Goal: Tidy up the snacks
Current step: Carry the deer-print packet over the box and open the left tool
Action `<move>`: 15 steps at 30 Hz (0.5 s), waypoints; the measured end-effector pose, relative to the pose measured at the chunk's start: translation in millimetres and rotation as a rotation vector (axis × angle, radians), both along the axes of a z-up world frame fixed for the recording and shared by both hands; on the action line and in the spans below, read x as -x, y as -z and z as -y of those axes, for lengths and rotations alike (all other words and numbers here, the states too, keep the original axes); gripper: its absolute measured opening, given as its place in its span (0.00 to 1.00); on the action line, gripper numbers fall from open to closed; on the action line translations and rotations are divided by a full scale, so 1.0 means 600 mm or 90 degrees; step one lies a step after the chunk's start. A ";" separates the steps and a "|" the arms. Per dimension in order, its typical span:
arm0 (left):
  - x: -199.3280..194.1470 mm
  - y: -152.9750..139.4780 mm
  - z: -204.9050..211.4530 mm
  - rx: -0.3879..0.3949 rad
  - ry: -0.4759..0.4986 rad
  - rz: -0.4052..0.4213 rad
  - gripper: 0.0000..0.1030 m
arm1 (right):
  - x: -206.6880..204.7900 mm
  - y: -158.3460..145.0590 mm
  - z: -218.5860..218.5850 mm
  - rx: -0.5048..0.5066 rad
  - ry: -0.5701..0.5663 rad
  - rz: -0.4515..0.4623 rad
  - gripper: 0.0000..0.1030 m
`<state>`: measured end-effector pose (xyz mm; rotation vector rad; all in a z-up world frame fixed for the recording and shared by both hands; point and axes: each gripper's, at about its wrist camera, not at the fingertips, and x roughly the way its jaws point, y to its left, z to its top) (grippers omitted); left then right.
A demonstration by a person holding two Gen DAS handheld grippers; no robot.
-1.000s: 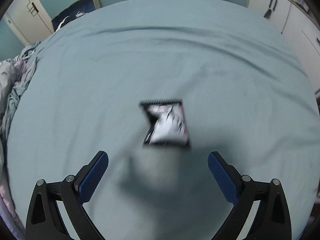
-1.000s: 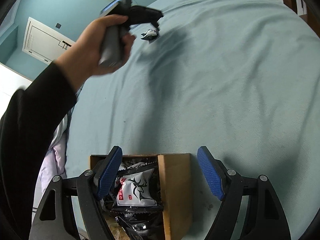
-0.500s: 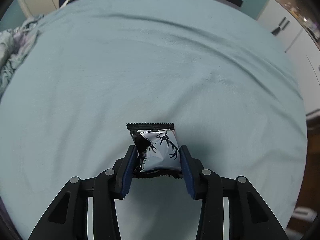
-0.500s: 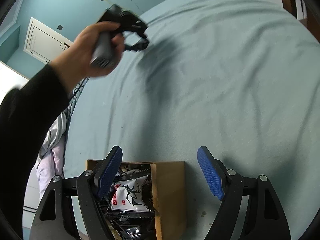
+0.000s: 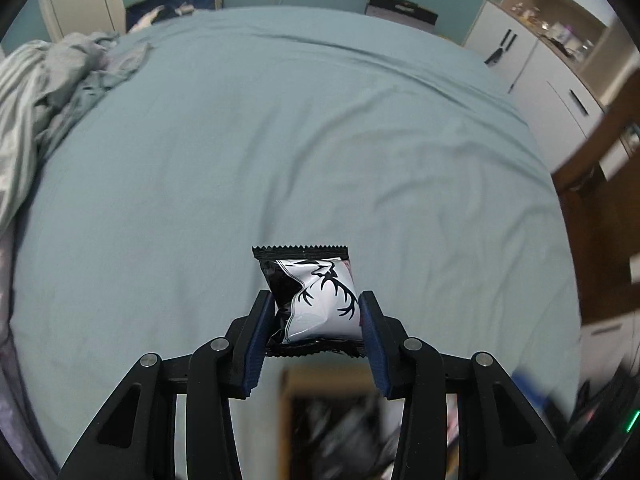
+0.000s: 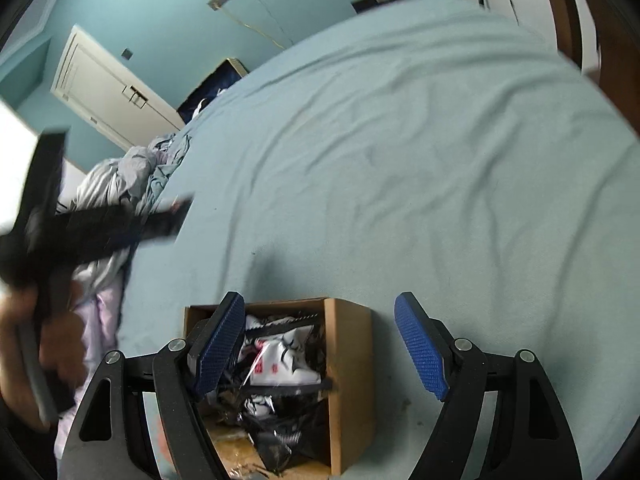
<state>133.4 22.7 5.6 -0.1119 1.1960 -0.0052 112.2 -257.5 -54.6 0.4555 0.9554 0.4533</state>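
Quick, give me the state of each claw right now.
Left claw: closed on the deer-print snack packet.
Right claw: open, holding nothing, above the cardboard box.

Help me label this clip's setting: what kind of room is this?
Most likely a bedroom: a wide bed with a teal sheet, rumpled bedding heaped at one side, and white cupboards along the teal wall.

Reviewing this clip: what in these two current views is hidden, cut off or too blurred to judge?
- Left wrist view: the cardboard box under the left gripper is motion-blurred; its contents are unreadable.
- Left wrist view: the snack packet has its lower seam behind the fingers.
- Right wrist view: the left gripper is a dark smear, jaws unreadable.
- Right wrist view: the box's near end is cut off by the bottom edge and partly covered by the right gripper.
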 end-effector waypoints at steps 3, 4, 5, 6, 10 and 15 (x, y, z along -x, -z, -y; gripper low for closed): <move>0.073 -0.002 -0.002 -0.025 0.030 0.033 0.41 | 0.037 -0.022 -0.007 0.065 -0.008 0.050 0.75; 0.104 -0.001 0.001 -0.035 0.048 0.048 0.41 | 0.050 -0.026 -0.012 0.084 -0.015 0.061 0.75; 0.117 0.000 0.001 -0.038 0.058 0.055 0.41 | 0.061 -0.029 -0.015 0.098 -0.021 0.069 0.75; 0.138 0.002 0.003 -0.035 0.075 0.069 0.41 | 0.076 -0.034 -0.019 0.116 -0.030 0.077 0.75; 0.190 0.019 0.013 -0.009 0.127 0.081 0.41 | 0.116 -0.047 -0.030 0.141 -0.078 0.073 0.75; 0.213 0.036 0.033 0.022 0.182 0.082 0.48 | 0.142 -0.065 -0.020 0.180 -0.095 0.074 0.75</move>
